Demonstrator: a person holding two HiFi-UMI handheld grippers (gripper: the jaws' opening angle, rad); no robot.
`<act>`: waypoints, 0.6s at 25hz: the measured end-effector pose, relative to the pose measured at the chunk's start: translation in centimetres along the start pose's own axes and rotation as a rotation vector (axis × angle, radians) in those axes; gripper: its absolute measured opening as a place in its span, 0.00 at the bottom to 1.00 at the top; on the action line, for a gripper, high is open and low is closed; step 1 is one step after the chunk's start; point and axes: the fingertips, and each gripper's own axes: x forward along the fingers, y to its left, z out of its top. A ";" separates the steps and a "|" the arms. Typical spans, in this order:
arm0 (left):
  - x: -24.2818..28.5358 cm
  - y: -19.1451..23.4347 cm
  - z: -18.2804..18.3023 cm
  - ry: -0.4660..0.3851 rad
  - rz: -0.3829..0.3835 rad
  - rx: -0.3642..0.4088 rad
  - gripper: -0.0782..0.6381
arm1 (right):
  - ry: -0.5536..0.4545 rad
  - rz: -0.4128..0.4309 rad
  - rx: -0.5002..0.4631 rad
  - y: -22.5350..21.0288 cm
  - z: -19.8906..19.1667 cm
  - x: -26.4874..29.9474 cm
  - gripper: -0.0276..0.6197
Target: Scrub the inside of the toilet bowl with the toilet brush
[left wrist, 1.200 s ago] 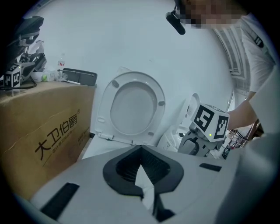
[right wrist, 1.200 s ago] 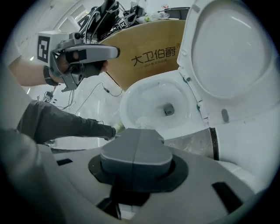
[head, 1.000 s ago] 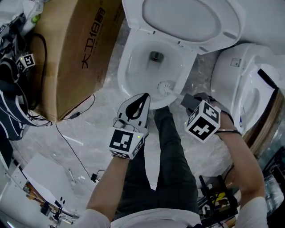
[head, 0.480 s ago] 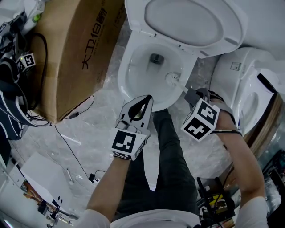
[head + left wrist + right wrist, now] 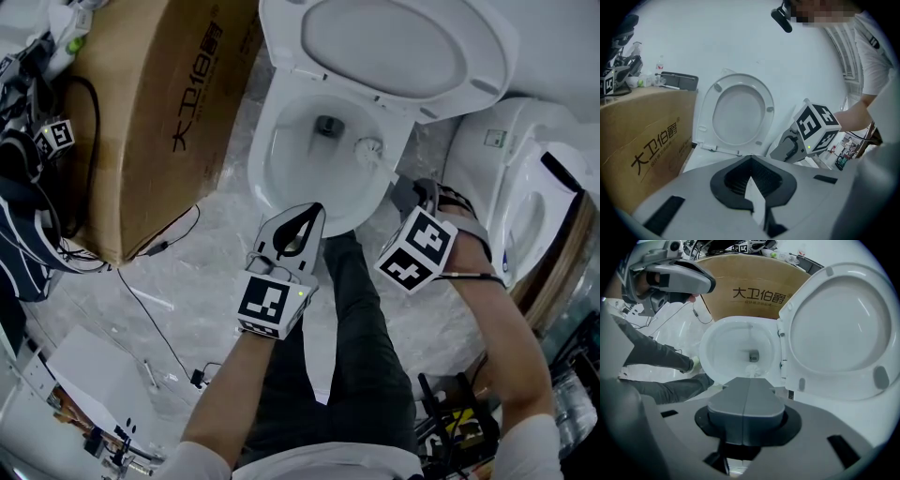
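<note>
Deeper along the toilet bowl wall went the toilet brush. The right gripper jaws were closed, seemingly on its handle; the left gripper jaws were together, empty. I needed firm bristle pressure.

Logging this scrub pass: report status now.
Left gripper shut, empty. Right gripper shut on white-bristled toilet brush, head inside white ceramic toilet bowl. Lid raised, nothing blocking.
</note>
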 end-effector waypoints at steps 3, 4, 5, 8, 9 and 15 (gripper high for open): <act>0.1 -0.1 -0.1 0.005 -0.010 0.004 0.12 | 0.001 -0.012 0.015 -0.4 0.2 0.3 0.29; 0.1 -0.1 -0.1 0.005 -0.013 0.005 0.12 | -0.005 -0.010 0.033 -0.3 0.3 0.4 0.29; 0.2 -0.2 -0.1 0.005 -0.016 0.004 0.12 | -0.017 -0.005 0.065 -0.3 0.3 0.5 0.29; 0.3 -0.3 0.2 -0.001 -0.024 -0.002 0.12 | -0.097 0.015 0.261 -0.3 0.3 0.6 0.29; 0.3 -0.4 0.3 -0.003 -0.030 -0.001 0.12 | -0.131 0.027 0.356 -0.2 0.0 0.6 0.29; 0.3 -1.1 0.9 0.001 -0.071 0.020 0.12 | -0.391 0.170 1.069 2.0 -1.8 0.8 0.29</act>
